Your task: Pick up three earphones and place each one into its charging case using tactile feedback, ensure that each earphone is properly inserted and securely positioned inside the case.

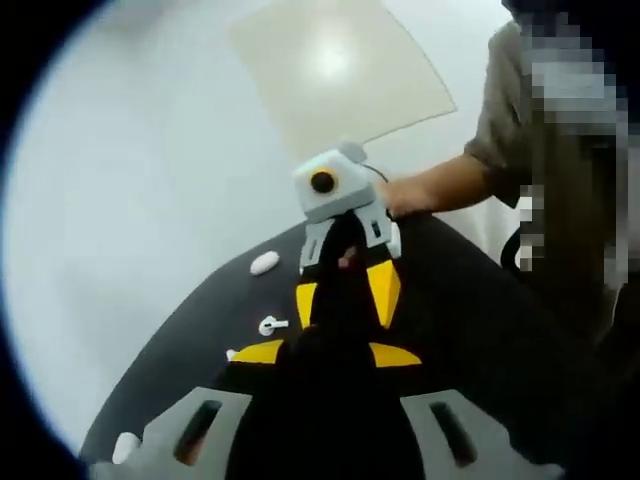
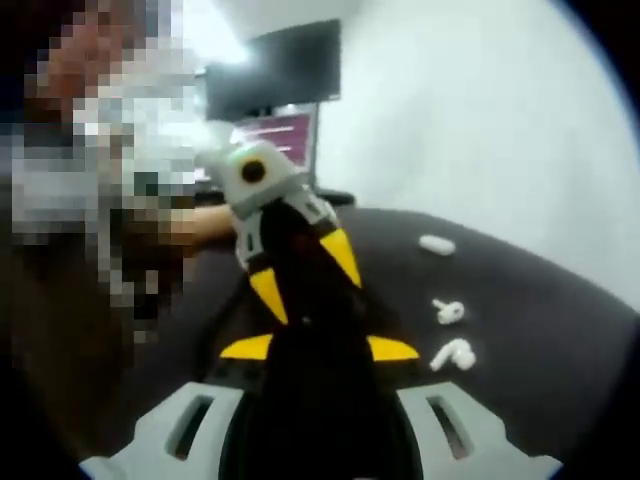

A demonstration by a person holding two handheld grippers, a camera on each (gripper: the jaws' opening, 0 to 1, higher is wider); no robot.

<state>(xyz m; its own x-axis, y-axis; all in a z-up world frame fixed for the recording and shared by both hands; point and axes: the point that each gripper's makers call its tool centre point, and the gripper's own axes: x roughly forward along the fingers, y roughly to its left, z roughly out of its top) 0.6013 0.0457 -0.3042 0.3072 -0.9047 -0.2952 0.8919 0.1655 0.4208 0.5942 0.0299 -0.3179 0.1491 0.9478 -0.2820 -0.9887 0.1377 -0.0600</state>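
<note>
My two grippers meet tip to tip above a black table (image 1: 470, 320). In the left gripper view my left gripper (image 1: 328, 354) rises from the bottom with its yellow-tipped jaws flanking a dark mass. The right gripper (image 1: 345, 295) faces it from beyond, and a hand holds it. In the right gripper view my right gripper (image 2: 320, 348) points at the left gripper (image 2: 303, 272). The dark mass hides any gap between either pair of jaws, so their hold is unclear. White earphones lie on the table: one earphone (image 1: 272, 325), another earphone (image 2: 448, 311), a third earphone (image 2: 452, 353), and a white oval piece (image 1: 265, 263).
A person in a brown shirt (image 1: 540, 150) stands at the right of the table. Another white piece (image 1: 125, 445) lies near the table's near-left edge. A dark monitor (image 2: 285, 70) stands beyond the table. The floor around is pale, with a beige mat (image 1: 340, 70).
</note>
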